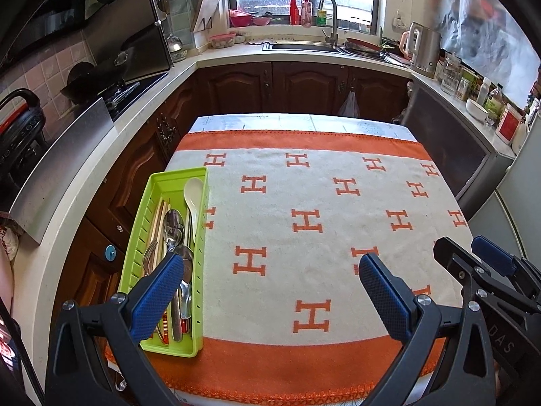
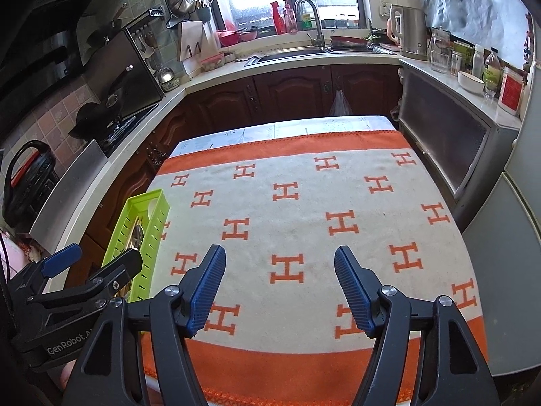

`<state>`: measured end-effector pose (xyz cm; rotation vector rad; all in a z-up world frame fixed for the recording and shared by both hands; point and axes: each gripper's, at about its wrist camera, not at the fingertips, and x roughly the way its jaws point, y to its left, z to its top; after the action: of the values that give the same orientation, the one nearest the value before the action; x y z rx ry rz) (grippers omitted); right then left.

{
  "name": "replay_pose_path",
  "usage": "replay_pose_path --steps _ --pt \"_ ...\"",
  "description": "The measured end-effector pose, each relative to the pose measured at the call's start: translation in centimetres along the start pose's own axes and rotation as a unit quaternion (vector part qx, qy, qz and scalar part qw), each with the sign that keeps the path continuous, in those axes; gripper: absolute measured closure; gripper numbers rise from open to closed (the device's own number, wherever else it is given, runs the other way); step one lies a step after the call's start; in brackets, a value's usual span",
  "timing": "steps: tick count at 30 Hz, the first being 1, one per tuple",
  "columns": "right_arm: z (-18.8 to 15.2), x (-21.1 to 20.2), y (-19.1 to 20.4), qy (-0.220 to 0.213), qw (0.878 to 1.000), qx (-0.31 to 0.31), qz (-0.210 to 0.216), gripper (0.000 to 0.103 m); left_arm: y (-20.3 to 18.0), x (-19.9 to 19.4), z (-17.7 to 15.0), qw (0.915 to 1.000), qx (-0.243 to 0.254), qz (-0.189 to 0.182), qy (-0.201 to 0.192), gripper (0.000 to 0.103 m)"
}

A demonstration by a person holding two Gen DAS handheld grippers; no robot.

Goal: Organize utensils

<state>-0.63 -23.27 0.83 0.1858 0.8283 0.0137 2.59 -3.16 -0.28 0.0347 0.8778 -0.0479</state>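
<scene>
A lime-green slotted utensil tray [image 1: 200, 270] lies along the left edge of the table. It holds a white spoon [image 1: 193, 189], metal spoons [image 1: 173, 226], chopsticks [image 1: 158, 218] and a fork [image 1: 150, 255], all lengthwise. My left gripper [image 1: 270, 264] hangs open above the cloth, its left finger over the tray's near end, with nothing between the pads. My right gripper [image 2: 280, 252] is open over the bare middle of the cloth and holds nothing. In the right wrist view the tray [image 2: 150, 237] sits left, partly behind the left gripper [image 2: 104, 255]. The right gripper [image 1: 461, 243] shows at the left wrist view's right edge.
The table wears an orange-and-white cloth [image 1: 304, 186] patterned with H shapes. A counter with a stove and wok [image 1: 91, 81] runs along the left, and a sink [image 1: 304, 45] sits under the far window. A grey cabinet [image 1: 449, 149] with jars stands close on the right.
</scene>
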Motion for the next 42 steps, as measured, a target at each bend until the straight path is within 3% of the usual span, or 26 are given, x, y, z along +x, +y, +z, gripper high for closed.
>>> replay_pose_path --steps 42 --pt "-0.96 -0.41 -0.12 0.003 1.000 0.003 -0.004 0.035 0.99 -0.50 -0.55 1.0000 -0.005 -0.003 -0.001 0.001"
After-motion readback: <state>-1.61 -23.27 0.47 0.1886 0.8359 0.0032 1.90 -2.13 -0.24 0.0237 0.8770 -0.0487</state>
